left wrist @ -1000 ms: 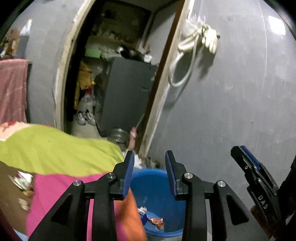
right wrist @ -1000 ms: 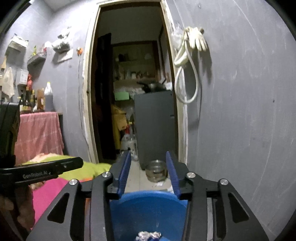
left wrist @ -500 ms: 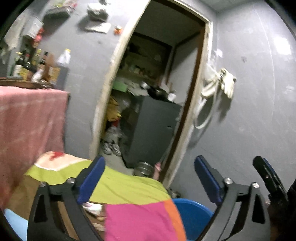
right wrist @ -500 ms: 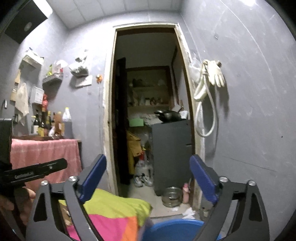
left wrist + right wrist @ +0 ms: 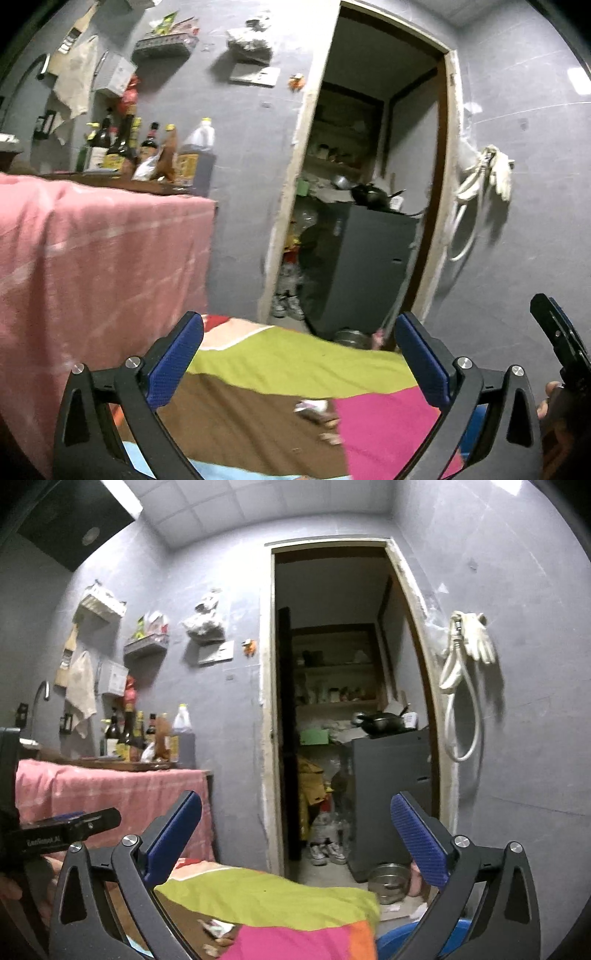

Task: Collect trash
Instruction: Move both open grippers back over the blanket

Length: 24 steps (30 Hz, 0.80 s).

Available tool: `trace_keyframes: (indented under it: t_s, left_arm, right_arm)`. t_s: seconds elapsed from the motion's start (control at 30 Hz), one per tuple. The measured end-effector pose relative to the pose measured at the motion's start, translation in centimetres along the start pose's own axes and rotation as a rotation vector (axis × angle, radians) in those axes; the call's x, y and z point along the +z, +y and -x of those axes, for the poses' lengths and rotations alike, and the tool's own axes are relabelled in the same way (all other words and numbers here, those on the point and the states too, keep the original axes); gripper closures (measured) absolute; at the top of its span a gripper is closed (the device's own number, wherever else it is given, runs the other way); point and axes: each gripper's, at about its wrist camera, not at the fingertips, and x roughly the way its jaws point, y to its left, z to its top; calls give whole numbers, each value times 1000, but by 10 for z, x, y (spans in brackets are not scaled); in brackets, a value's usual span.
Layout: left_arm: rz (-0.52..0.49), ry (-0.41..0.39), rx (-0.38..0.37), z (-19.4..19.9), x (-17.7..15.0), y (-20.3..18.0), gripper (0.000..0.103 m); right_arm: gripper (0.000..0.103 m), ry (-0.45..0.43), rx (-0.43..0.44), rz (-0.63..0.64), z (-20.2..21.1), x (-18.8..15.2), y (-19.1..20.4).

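Two hand-held grippers face a grey wall with an open doorway. The left gripper [image 5: 299,354] has its blue-padded jaws spread wide with nothing between them; they have just been opening from a near-closed set. The right gripper [image 5: 295,834] is the same: jaws wide apart, empty, just opened.

A second ago both grippers hung over a blue bin with wrappers already lying in it. Now both have lifted and swung away, so in the right wrist view only a sliver of the blue bin [image 5: 402,939] shows, below and just inside the right-hand jaw. That reads as a drop finished: whatever each carried looks to have gone into the bin, and both grippers are free for the next pick.

The remaining trash sits on a patchwork cloth [image 5: 295,365] of green, brown and pink. In the left wrist view a crumpled wrapper [image 5: 314,408] lies on the brown patch, below and between the left jaws, nearer the right-hand one, with a smaller scrap [image 5: 330,437] just below it. In the right wrist view, wrappers show low between the jaws, close to the left-hand finger.

Left of the jaws stands a table draped in pink cloth [image 5: 92,258], with bottles [image 5: 147,155] on top.
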Motion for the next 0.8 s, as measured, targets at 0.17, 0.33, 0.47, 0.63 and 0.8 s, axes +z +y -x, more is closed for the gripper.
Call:
trace_keyframes:
  t_s: [0.17,0.33,0.47,0.63,0.8]
  left_arm:
    - [7,49,35,-9,-13,27,2]
    - [19,148,27,-35,-32,40,2]
    - [25,227,3,-55,-52,39,2]
    - [24,333,-51,-80,-69,33,3]
    - [2,426,-118,-102,-79,23,25]
  right_arm:
    - [0,61,29,21,-20,-20,19]
    - [0,167,53,40,-44,-42,26]
    - [0,262,54,35,-62,-60,22]
    - [16,383,76,29,-83,-80,14]
    - [41,515,112,15,-102,-100,6]
